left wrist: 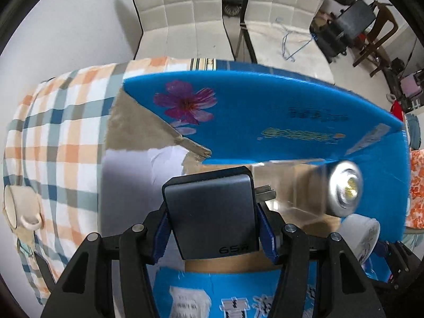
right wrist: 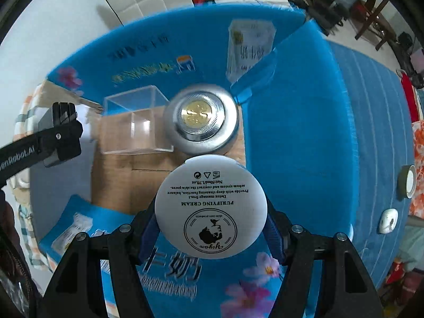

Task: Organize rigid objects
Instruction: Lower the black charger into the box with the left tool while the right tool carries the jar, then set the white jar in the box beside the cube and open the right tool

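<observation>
- Grey charger block (left wrist: 212, 212) marked 65W, prongs sticking out at its right, sits clamped between the blue pads of the left gripper (left wrist: 213, 232); it hangs above the open blue carton (left wrist: 265, 122), over the brown cardboard floor.
- White cream jar (right wrist: 210, 206), bottom label facing the camera (text reads PURIFYING CREAM), is pinched at its sides by the right gripper (right wrist: 209, 234), also above the carton floor.
- Silver round tin (right wrist: 201, 123) with a gold centre lies on the carton floor, just beyond the jar in the right wrist view.
- Clear plastic box (right wrist: 135, 122) sits beside the tin, on its left, apparently touching it.
- Carton flaps stand open; one carries a purple flower print (left wrist: 185, 103).
- Outside the carton: checked cloth (left wrist: 58, 122) with a white mug (left wrist: 22, 208) on its side; a roll of tape (right wrist: 408, 182) and a small white case (right wrist: 388, 220) on blue fabric at the right.
- White padded chairs (left wrist: 180, 13) behind.
</observation>
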The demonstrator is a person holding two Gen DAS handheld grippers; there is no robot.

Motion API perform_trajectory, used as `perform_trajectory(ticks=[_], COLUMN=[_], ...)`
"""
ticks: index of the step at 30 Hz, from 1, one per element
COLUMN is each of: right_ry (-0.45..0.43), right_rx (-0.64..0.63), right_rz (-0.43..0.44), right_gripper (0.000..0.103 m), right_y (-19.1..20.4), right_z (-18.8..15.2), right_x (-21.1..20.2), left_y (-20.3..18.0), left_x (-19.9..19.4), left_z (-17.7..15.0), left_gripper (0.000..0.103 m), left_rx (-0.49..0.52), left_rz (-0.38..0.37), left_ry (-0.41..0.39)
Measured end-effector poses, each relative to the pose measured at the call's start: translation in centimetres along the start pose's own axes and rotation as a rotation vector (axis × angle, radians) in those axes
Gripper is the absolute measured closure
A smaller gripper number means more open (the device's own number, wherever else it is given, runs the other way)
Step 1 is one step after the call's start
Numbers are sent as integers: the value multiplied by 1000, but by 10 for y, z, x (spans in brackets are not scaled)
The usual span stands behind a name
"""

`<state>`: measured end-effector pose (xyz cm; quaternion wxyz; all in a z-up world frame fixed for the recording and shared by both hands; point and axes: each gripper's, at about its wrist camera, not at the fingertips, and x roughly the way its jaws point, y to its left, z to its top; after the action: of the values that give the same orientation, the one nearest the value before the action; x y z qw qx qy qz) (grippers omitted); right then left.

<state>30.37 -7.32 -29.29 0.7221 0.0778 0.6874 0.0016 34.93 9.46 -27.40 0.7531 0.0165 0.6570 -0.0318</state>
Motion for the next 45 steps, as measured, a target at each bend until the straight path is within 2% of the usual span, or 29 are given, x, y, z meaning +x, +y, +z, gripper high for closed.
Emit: perform_trajectory(ticks=[14,21,23,27,30,31,33,34,35,40,45], right_ry=[50,71,80,108,109,103,94,86,79,50,11], right_rx=[10,53,53,60,60,54,46,45,44,29,8], right_rz=[-30,-39,-46,-45,-42,-41,-40,-39,-38,-34,-30], right_gripper=[32,33,32,31,25,21,15,11,10,9,9], right_y=[5,3,3,2,2,3,7,9,9,14,19], right_z=[11,21,21,22,20,18,14,12,11,2,-11], right_x=[42,51,53,56,53,51,47,44,41,23,1], left_y=[-15,-18,-19,-17,-18,-18,-17,-17,-16,-2,6], left_x=[41,44,42,34,25,22,18,16,13,-6,-46], left_z=[10,11,12,8,4,1,-1,-4,-5,-21,-45], left_gripper=[48,45,37,33,26,19,11,2,0,0,0], left_rx=[62,65,75,68,69,73,86,92,93,50,22], left_rz=[36,29,51,43,42,27,46,63,68,42,21], left_ry=[94,121,127,127,123,121,115,108,101,79,0])
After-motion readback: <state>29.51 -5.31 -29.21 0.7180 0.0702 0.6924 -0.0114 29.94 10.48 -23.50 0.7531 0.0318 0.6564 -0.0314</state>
